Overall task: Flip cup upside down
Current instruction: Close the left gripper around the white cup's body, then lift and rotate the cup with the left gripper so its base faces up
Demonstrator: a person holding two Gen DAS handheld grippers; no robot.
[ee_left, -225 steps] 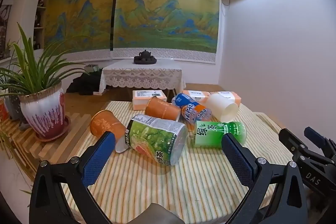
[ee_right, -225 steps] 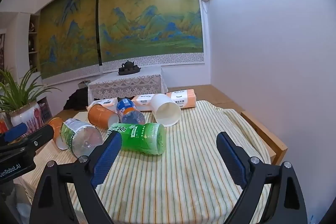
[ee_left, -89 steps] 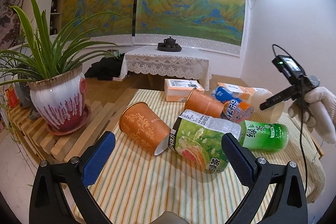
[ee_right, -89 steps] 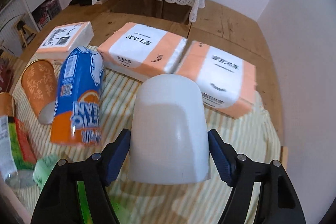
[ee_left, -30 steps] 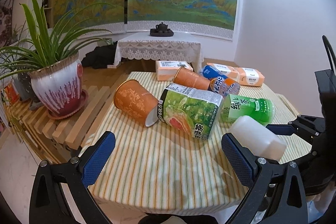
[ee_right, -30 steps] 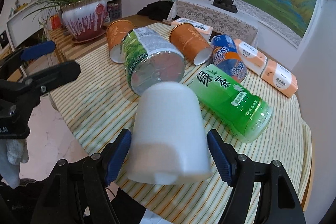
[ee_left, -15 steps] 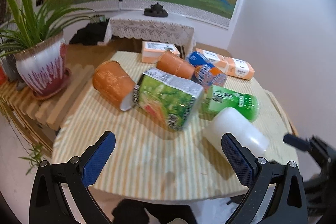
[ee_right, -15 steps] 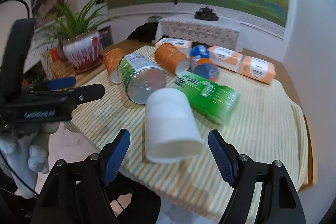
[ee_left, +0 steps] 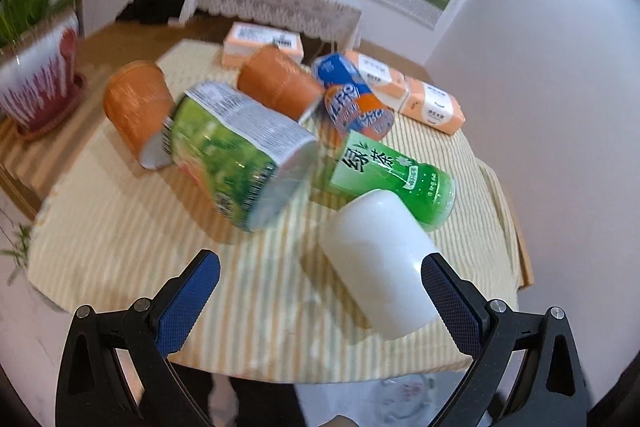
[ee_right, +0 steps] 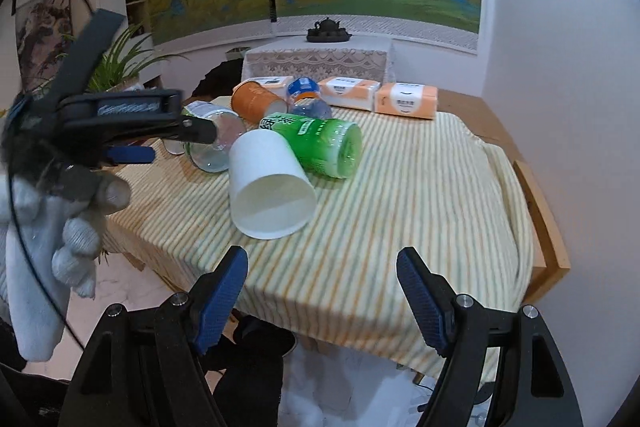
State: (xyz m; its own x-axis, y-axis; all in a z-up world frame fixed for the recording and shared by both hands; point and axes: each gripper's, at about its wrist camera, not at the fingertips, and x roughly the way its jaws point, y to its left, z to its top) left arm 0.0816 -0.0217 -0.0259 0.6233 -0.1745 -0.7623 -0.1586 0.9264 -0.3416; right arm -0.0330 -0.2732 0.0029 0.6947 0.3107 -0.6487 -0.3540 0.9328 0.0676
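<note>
White cup (ee_right: 269,183) lay on its side on the striped tablecloth (ee_right: 420,195).
Right gripper (ee_right: 322,289) and left gripper (ee_left: 320,291) both spread wide, empty; green bottle (ee_right: 320,143) touched the cup.

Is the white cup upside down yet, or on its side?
On its side. The white cup lies on the striped cloth, its open mouth facing the right tool, touching the green bottle.
</note>
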